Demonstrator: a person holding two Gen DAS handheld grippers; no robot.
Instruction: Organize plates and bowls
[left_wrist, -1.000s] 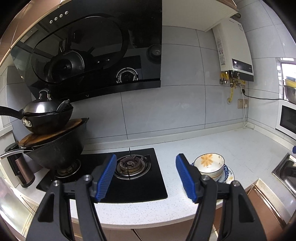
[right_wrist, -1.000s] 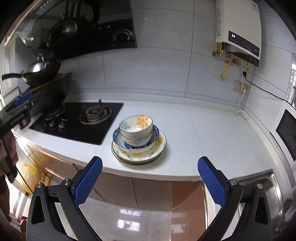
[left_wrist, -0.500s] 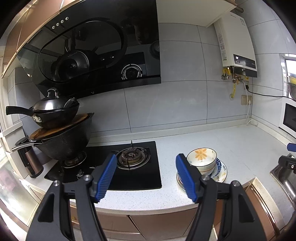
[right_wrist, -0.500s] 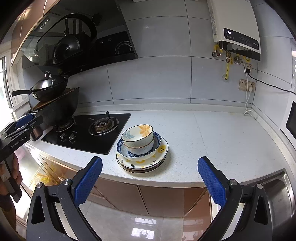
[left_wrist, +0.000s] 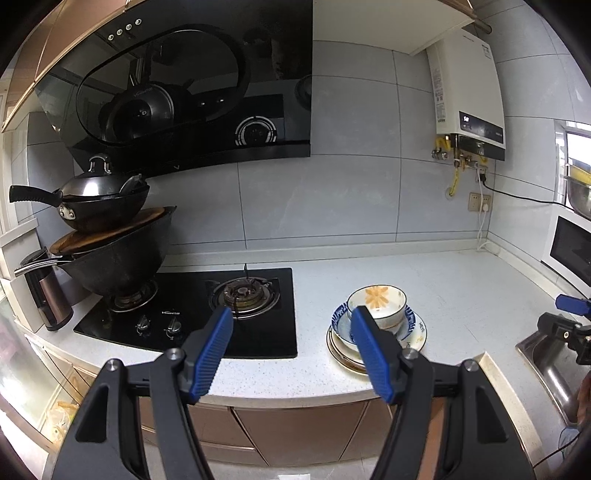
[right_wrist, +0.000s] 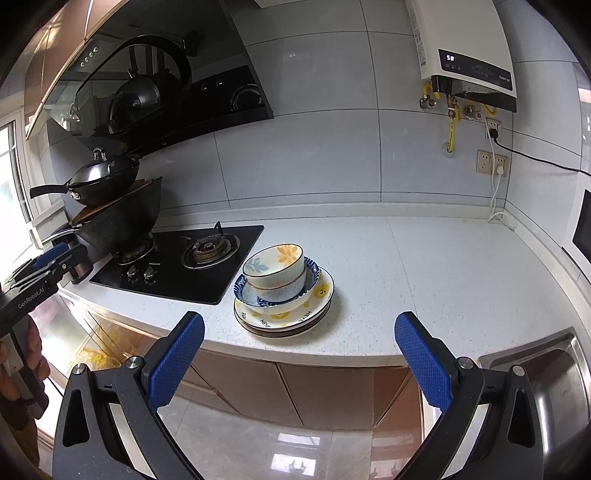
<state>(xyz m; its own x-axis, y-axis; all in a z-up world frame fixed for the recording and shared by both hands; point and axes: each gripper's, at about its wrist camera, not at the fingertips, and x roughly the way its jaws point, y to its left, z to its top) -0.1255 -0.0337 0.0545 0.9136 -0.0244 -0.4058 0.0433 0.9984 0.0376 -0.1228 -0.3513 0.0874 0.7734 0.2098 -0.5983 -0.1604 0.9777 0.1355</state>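
Woks: two black woks (right_wrist: 110, 206) stacked at the far left, the upper lidded one (left_wrist: 96, 206) sitting on a round wooden board across the lower.
Hob: a black glass two-burner gas hob (right_wrist: 177, 262) set into the counter; the woks stand on its left burner, the right burner is bare.
Left gripper: the left gripper (left_wrist: 291, 347) hangs in front of the counter edge, blue pads apart at a middling gap with nothing between them; the hob's right edge and bare counter show through the gap.
Counter: white speckled worktop (right_wrist: 424, 277).
Stack of dishes: the stack (right_wrist: 282, 291) sits on the worktop just right of the hob, near the front edge. From the bottom up: several plates (right_wrist: 284, 321), the top one with yellow motifs; a blue-patterned bowl (right_wrist: 314, 273); a plain bowl; and a cream bowl with orange flowers (left_wrist: 376, 299) on top.
Right gripper: the right gripper (right_wrist: 299, 350) hovers short of the counter, pads spread wide and empty, apart from the stack, which shows between them.
Sink: a steel sink (right_wrist: 561, 373) at the far right.
Wall: a white water heater (left_wrist: 467, 92) above sockets.
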